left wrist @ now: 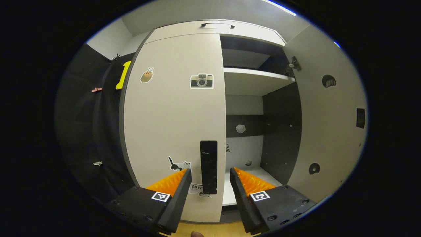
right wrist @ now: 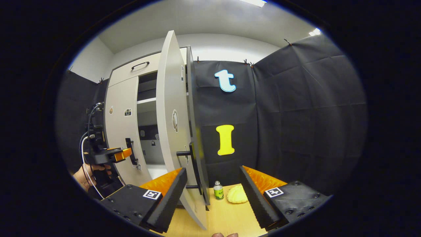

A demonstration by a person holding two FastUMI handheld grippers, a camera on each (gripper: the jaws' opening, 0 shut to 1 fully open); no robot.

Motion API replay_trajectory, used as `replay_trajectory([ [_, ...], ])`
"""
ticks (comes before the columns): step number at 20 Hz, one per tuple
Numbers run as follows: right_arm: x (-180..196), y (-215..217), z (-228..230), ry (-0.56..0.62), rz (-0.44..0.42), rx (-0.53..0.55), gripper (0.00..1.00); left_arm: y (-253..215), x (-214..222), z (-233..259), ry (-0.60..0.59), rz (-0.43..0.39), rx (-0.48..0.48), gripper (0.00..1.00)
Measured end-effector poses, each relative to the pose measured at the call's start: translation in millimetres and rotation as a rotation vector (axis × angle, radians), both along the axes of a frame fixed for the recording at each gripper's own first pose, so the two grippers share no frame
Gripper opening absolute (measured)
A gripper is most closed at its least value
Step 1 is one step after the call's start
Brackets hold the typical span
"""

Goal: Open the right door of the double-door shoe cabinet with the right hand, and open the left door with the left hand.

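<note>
The shoe cabinet's left door (left wrist: 171,125) is closed and carries several stickers. Its black vertical handle (left wrist: 209,166) stands between the tips of my left gripper (left wrist: 210,171), which is open and not pressing on it. The right door (left wrist: 329,115) is swung wide open, baring the shelves (left wrist: 256,76). In the right gripper view that right door (right wrist: 171,125) shows edge-on, its black handle (right wrist: 196,164) just inside the left finger of my open right gripper (right wrist: 213,169). Farther left, a hand (right wrist: 87,174) holds the left gripper (right wrist: 129,152) at the left door's handle (right wrist: 132,152).
A drawer front with a dark handle (left wrist: 217,25) tops the cabinet. A small green bottle (right wrist: 218,191) and a yellow lump (right wrist: 237,195) sit on the wooden surface (right wrist: 227,217) by the black cloth wall (right wrist: 296,125), right of the open door.
</note>
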State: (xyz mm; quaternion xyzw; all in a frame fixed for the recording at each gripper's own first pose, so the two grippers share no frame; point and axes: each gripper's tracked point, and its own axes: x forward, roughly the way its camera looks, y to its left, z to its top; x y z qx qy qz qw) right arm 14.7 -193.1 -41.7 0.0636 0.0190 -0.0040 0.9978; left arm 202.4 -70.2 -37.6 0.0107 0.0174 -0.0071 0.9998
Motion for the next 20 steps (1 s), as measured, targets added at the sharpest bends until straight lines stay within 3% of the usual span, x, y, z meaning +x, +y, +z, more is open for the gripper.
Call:
replay_trajectory([
  [8, 3, -14, -4, 0.005, -0.015, -0.043, 0.98, 3, 41, -16, 0.026, 0.055, 0.052, 0.61],
  [13, -3, -11, -11, 0.021, -0.012, -0.038, 0.98, 1, 51, -19, 0.027, 0.074, 0.046, 0.37],
  [20, -16, -16, -12, 0.021, -0.025, -0.01, 0.98, 1, 51, -26, 0.054, 0.061, 0.01, 0.35],
])
